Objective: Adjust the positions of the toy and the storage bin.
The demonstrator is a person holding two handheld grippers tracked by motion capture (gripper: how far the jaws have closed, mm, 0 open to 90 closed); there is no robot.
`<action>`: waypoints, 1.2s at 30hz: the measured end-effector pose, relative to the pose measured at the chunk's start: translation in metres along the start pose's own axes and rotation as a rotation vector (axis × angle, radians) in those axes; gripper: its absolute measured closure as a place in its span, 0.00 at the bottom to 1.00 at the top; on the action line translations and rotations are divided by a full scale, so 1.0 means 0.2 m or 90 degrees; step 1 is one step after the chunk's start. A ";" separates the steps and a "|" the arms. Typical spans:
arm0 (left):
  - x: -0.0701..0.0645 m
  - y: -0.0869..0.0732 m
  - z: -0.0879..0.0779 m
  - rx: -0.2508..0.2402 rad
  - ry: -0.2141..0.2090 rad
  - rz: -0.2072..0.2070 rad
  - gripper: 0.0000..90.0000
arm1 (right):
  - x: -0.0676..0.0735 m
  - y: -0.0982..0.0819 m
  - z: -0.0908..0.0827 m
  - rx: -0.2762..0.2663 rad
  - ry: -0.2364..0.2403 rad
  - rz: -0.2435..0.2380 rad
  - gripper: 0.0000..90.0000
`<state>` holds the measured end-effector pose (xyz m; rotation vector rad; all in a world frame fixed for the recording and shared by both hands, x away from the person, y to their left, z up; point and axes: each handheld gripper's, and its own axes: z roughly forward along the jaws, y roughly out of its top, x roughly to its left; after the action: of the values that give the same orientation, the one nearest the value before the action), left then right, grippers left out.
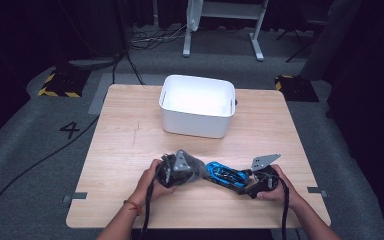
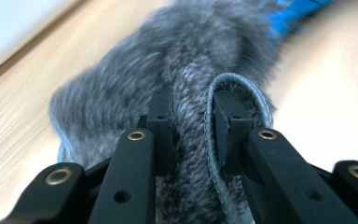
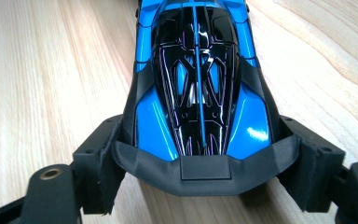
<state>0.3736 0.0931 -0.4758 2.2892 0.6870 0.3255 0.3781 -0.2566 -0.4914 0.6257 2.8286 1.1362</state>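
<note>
While the blue toy car [image 1: 226, 175] lies low in the frame, right of centre on the desk [image 1: 125, 150], its long axis runs slantwise from upper left to lower right, with its tail toward the right tool [image 1: 252, 181]. Seen along that tool's jaws, the car [image 3: 200, 88] points straight away, and the pads pinch its rear end from both sides. At the car's nose, touching or nearly so, sits a grey furry pouch [image 1: 187, 169], and the left tool [image 1: 176, 172] is pressed together on a fold of its fur [image 2: 189, 116]. So each hand has its own thing; the white bin [image 1: 198, 105] stands well apart, toward the upper middle of the frame, beyond both.
</note>
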 end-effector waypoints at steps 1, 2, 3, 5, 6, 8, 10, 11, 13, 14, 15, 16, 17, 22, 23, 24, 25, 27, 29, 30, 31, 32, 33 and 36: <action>0.05 0.00 -0.01 -0.021 -0.019 -0.032 0.80 | 0.01 0.00 0.00 -0.002 -0.003 -0.018 0.28; 0.09 0.01 -0.02 -0.042 -0.035 -0.056 0.80 | 0.01 0.00 0.00 -0.002 -0.008 -0.034 0.28; 0.11 0.03 -0.02 -0.055 -0.042 -0.066 0.79 | 0.02 -0.01 0.01 -0.004 -0.011 -0.054 0.28; 0.12 0.08 -0.01 -0.066 -0.056 -0.065 0.79 | 0.03 -0.01 0.01 -0.011 -0.008 -0.080 0.28; 0.12 0.11 0.00 -0.066 -0.059 -0.059 0.79 | 0.04 0.00 0.01 -0.015 -0.005 -0.084 0.28; 0.11 0.18 0.06 -0.057 -0.084 -0.040 0.79 | 0.05 0.00 0.02 -0.016 -0.003 -0.103 0.28; 0.07 0.26 0.13 -0.020 -0.091 -0.006 0.78 | 0.06 0.00 0.03 -0.018 0.002 -0.118 0.28; 0.05 0.30 0.16 0.000 -0.095 0.012 0.78 | 0.07 0.00 0.03 -0.021 0.000 -0.127 0.28; 0.03 0.36 0.23 0.037 -0.109 0.037 0.78 | 0.08 0.00 0.03 -0.025 0.004 -0.143 0.28; 0.03 0.38 0.25 0.045 -0.110 0.042 0.78 | 0.09 0.00 0.03 -0.029 0.009 -0.155 0.28; 0.02 0.42 0.29 0.058 -0.117 0.054 0.77 | 0.09 0.01 0.03 -0.029 0.008 -0.163 0.28; 0.01 0.43 0.32 0.068 -0.125 0.056 0.77 | 0.10 0.01 0.03 -0.030 0.001 -0.177 0.28; 0.01 0.45 0.34 0.075 -0.136 0.062 0.77 | 0.11 0.01 0.04 -0.032 -0.003 -0.182 0.27; -0.03 0.49 0.43 0.099 -0.179 0.078 0.77 | 0.09 0.00 0.04 -0.019 -0.022 -0.159 0.25; -0.04 0.49 0.44 0.105 -0.187 0.085 0.77 | 0.09 -0.01 0.04 -0.017 -0.027 -0.157 0.24; -0.04 0.49 0.44 0.105 -0.188 0.086 0.77 | 0.09 -0.01 0.04 -0.014 -0.035 -0.151 0.22; -0.04 0.48 0.44 0.103 -0.197 0.086 0.77 | 0.09 -0.01 0.04 -0.012 -0.043 -0.143 0.22; -0.03 0.47 0.43 0.104 -0.216 0.081 0.78 | 0.09 -0.01 0.04 -0.007 -0.048 -0.125 0.22; -0.03 0.46 0.42 0.107 -0.222 0.076 0.78 | 0.09 -0.01 0.03 -0.009 -0.055 -0.122 0.22; -0.02 0.45 0.40 0.109 -0.220 0.074 0.79 | 0.09 -0.01 0.03 -0.009 -0.065 -0.119 0.23; -0.01 0.45 0.39 0.109 -0.219 0.074 0.79 | 0.08 -0.01 0.02 -0.007 -0.075 -0.113 0.24; 0.00 0.44 0.38 0.112 -0.217 0.069 0.79 | 0.07 -0.02 0.02 -0.008 -0.075 -0.112 0.27; 0.00 0.42 0.36 0.113 -0.214 0.071 0.79 | 0.07 -0.02 0.02 -0.012 -0.080 -0.107 0.30; 0.03 0.38 0.32 0.119 -0.211 0.065 0.78 | 0.06 -0.02 0.02 -0.027 -0.081 -0.104 0.39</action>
<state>0.4346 0.0150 -0.4678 2.4802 0.4467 -0.0763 0.3657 -0.2518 -0.4953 0.4381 2.6845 1.0834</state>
